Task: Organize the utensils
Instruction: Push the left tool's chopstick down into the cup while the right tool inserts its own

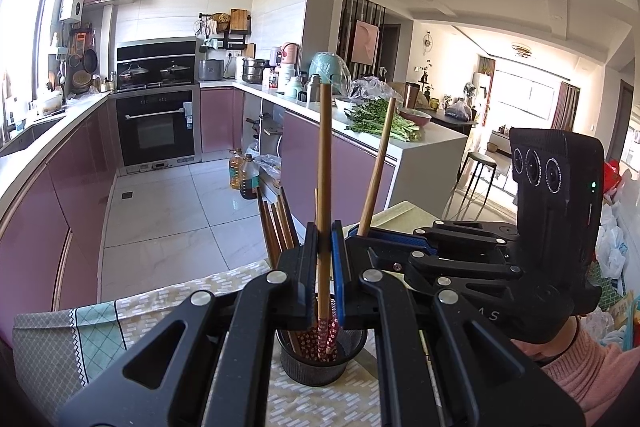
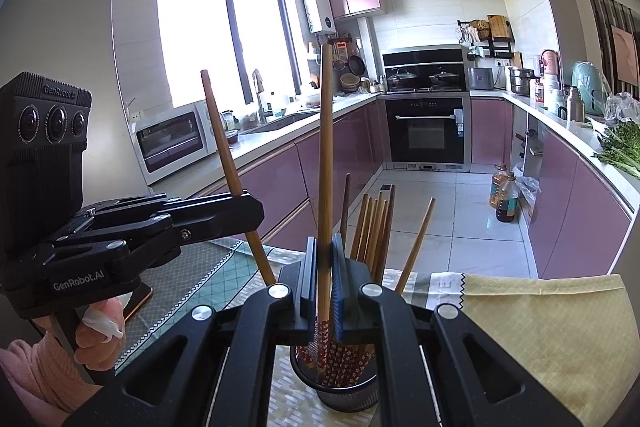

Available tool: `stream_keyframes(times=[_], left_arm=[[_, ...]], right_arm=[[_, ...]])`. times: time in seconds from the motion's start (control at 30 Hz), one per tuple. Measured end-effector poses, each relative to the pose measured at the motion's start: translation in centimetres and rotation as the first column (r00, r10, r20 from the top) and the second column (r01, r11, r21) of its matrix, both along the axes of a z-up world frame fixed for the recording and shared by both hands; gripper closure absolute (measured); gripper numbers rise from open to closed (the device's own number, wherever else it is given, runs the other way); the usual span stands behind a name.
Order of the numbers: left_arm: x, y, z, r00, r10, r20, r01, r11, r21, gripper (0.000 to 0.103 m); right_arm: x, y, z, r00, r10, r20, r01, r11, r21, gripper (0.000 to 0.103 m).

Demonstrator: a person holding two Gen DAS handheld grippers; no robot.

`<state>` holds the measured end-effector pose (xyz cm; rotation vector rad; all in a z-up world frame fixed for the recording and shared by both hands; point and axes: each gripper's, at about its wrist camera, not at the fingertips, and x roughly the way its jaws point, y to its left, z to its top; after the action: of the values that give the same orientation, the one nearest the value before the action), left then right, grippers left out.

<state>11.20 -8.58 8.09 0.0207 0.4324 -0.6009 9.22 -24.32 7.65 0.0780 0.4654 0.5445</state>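
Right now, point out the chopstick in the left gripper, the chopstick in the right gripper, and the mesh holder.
Left gripper's chopstick (image 1: 323, 163), left wrist view, mid shaft above the fingers.
Right gripper's chopstick (image 2: 326, 155), right wrist view, mid shaft above the fingers.
Mesh holder (image 1: 312, 367), left wrist view, its front wall.

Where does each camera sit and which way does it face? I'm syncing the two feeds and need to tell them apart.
Left wrist: on the left gripper, looking along its fingers shut on a chopstick, toward the oven and living room; the right gripper and a pink-sleeved arm show at right.
Right wrist: on the right gripper, shut on its own chopstick, facing the window and sink; the left gripper and hand show at left.
Shared: the mesh holder of chopsticks, oven, oil bottles.
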Motion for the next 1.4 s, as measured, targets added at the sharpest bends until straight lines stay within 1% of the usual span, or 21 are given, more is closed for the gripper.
stream_keyframes(times=[1.07, 1.4], left_arm=[[1.8, 0.6, -1.5, 0.997, 0.004, -0.071, -0.004, 1.000, -0.004, 0.095], [2.3, 0.7, -2.3, 0.996, 0.003, -0.089, -0.002, 1.000, 0.009, 0.095]], right_arm=[[0.8, -0.3, -1.5, 0.999, -0.008, -0.036, 0.008, 1.000, -0.006, 0.097], [1.1, -0.4, -2.1, 0.999, -0.010, -0.051, 0.009, 1.000, -0.010, 0.097]])
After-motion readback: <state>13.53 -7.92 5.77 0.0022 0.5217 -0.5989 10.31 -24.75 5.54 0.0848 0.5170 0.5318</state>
